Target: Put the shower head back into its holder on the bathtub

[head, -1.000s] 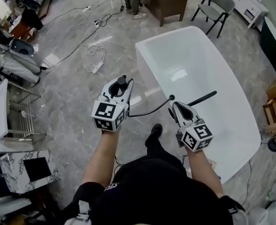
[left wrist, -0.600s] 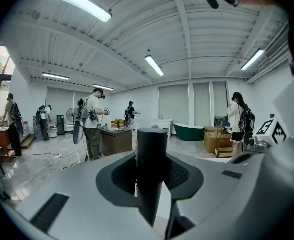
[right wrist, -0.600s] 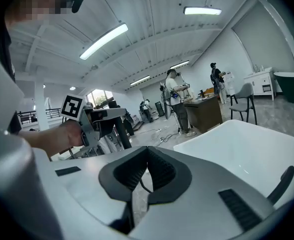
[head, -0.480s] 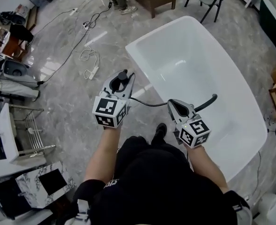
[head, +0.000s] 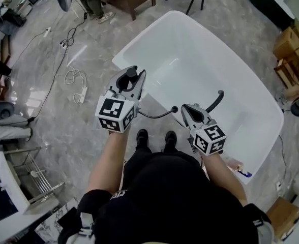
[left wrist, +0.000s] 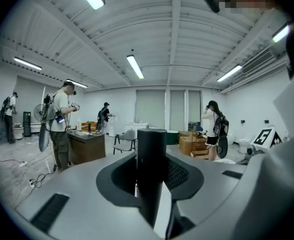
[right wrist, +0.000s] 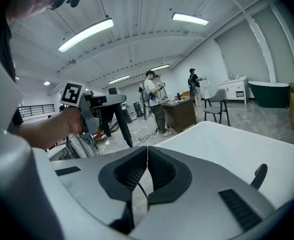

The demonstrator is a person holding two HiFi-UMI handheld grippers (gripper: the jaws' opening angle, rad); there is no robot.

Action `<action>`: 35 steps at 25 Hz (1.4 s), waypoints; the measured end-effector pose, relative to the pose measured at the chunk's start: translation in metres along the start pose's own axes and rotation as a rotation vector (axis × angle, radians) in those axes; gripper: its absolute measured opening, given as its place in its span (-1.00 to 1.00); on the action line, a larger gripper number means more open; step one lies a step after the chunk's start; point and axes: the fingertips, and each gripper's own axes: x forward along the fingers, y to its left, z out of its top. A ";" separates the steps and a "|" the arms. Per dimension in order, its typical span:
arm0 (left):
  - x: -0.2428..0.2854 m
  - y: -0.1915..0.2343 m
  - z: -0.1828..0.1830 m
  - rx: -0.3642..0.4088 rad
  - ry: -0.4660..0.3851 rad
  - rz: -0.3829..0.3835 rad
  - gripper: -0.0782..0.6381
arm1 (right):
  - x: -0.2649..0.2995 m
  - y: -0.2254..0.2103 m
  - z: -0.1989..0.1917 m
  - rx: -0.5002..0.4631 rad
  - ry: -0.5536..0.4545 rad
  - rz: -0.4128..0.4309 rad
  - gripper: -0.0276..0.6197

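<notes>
We've got the L gripper clamped on the shower head, its black handle upright btwn the jaws, right at the near-left rim of the white bathtub. R gripper has its jaws pinched together on the thin black hose, which sags btwn the two grippers. A curved black post stands just beyond the R gripper, by the tub's near side.

Open-plan test lab; freestanding bathtub, floor cables, desk, ceiling strip lights
</notes>
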 end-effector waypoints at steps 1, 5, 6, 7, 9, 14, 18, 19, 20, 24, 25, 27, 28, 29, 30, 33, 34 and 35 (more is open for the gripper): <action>0.003 0.000 0.006 0.010 -0.008 -0.028 -0.45 | 0.002 0.002 0.002 0.008 -0.004 -0.017 -0.86; 0.012 0.009 0.019 0.040 -0.023 -0.123 -0.45 | 0.019 0.018 0.003 0.027 -0.007 -0.057 -0.85; 0.014 0.014 0.017 0.043 -0.021 -0.141 -0.45 | 0.025 0.023 0.002 0.035 -0.007 -0.066 -0.85; 0.015 0.019 0.015 0.043 -0.018 -0.157 -0.45 | 0.030 0.028 0.000 0.044 -0.008 -0.078 -0.84; 0.016 0.029 0.009 0.039 -0.012 -0.186 -0.45 | 0.036 0.035 -0.006 0.062 -0.010 -0.108 -0.84; 0.018 0.041 0.019 0.000 -0.036 -0.300 -0.45 | 0.044 0.044 -0.017 0.105 -0.033 -0.216 -0.83; 0.011 0.031 0.062 0.034 -0.119 -0.406 -0.45 | 0.047 0.060 -0.013 0.139 -0.075 -0.260 -0.79; 0.009 0.026 0.072 0.048 -0.134 -0.427 -0.45 | 0.046 0.064 -0.011 0.140 -0.082 -0.264 -0.77; 0.007 0.019 0.082 0.057 -0.147 -0.452 -0.45 | 0.045 0.067 -0.008 0.139 -0.087 -0.267 -0.75; 0.000 -0.026 0.108 0.061 -0.168 -0.602 -0.45 | 0.041 0.071 -0.001 0.118 -0.095 -0.272 -0.62; -0.002 -0.041 0.112 0.064 -0.168 -0.646 -0.45 | 0.041 0.069 0.000 0.110 -0.095 -0.269 -0.56; -0.005 -0.068 0.117 0.075 -0.167 -0.723 -0.45 | 0.042 0.063 0.000 0.094 -0.089 -0.261 -0.44; -0.006 -0.080 0.118 0.081 -0.167 -0.754 -0.45 | 0.044 0.058 -0.003 0.087 -0.083 -0.258 -0.38; -0.007 -0.090 0.119 0.085 -0.166 -0.780 -0.45 | 0.047 0.054 -0.006 0.082 -0.077 -0.253 -0.34; -0.007 -0.098 0.119 0.087 -0.164 -0.803 -0.45 | 0.050 0.050 -0.010 0.081 -0.071 -0.247 -0.30; -0.008 -0.116 0.118 0.081 -0.153 -0.863 -0.45 | 0.062 0.041 -0.024 0.100 -0.069 -0.213 -0.21; -0.010 -0.120 0.116 0.079 -0.149 -0.883 -0.45 | 0.066 0.040 -0.028 0.108 -0.071 -0.200 -0.19; -0.011 -0.123 0.114 0.078 -0.145 -0.904 -0.45 | 0.071 0.039 -0.030 0.113 -0.076 -0.187 -0.17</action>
